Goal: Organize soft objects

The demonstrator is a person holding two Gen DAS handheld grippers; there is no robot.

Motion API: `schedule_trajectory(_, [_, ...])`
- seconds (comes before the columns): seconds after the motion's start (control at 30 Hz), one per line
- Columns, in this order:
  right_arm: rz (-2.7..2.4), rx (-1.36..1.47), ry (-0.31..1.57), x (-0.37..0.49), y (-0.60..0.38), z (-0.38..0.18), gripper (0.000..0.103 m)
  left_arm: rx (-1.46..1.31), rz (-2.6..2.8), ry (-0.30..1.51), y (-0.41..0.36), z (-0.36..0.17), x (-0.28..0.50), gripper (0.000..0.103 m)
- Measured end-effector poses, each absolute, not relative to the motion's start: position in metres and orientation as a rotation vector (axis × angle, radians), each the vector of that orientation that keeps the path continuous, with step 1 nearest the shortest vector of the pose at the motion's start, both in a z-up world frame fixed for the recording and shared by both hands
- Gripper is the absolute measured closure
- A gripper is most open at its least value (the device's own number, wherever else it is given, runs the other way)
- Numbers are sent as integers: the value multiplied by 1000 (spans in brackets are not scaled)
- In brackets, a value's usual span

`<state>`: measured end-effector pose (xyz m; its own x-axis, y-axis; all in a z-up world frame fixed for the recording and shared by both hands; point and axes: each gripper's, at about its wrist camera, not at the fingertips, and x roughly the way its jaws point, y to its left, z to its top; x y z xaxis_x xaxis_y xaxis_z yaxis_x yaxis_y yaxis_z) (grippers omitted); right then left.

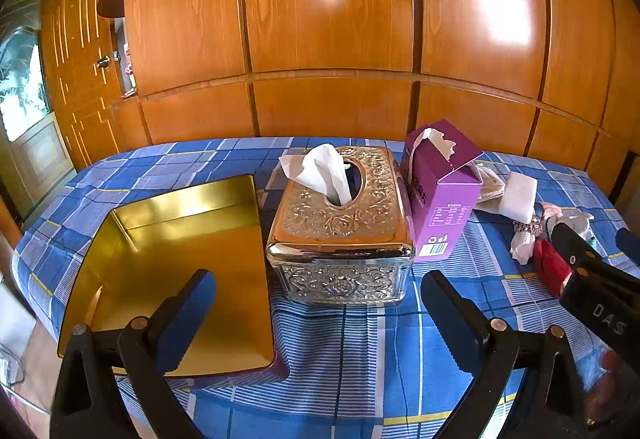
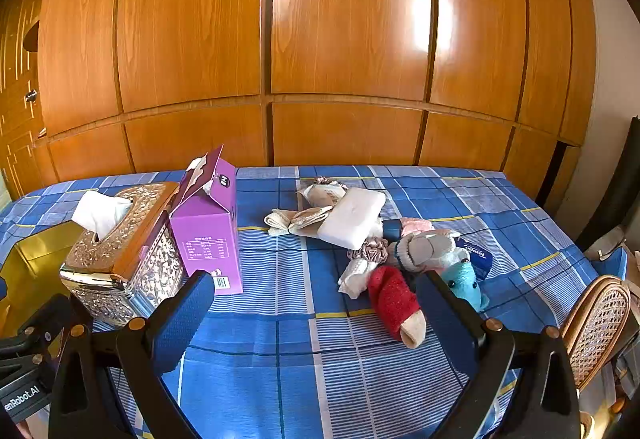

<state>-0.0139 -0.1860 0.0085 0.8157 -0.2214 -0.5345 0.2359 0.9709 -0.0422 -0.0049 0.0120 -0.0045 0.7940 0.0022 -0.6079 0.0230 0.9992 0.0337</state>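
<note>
The soft things, among them a red-and-cream fuzzy sock [image 2: 394, 305], are lying heaped on the blue plaid worktop [image 2: 256, 355], right of the empty gold metal tray [image 1: 176, 271], likely their destination. Both left tongs [image 1: 320, 315] and right tongs [image 2: 316, 313] are hovering wide and empty, the right ones seemingly lining up on the sock.

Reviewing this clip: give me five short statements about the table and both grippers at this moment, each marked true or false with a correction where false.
1. The gold tin holds socks. False: nothing lies inside it.
2. A tissue sticks out of the ornate tissue box. True.
3. The purple carton stands beside the tissue box, its top torn open. True.
4. The right gripper is shut on the red sock. False: its jaws are open and the sock lies on the tablecloth.
5. The left gripper is open and holds nothing. True.
</note>
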Motion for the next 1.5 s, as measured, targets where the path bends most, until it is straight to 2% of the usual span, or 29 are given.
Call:
schedule_trajectory(1.0, [-331, 54, 550, -19, -225, 13, 0, 70, -56, 665, -1, -6, -8, 0])
schedule_trajectory(1.23, [-351, 129, 561, -23, -269, 22, 0, 67, -226, 673, -15, -5, -8, 0])
schedule_trajectory(1.5, [-475, 255, 558, -51, -348, 33, 0, 157, -525, 772, -79, -11, 0, 0])
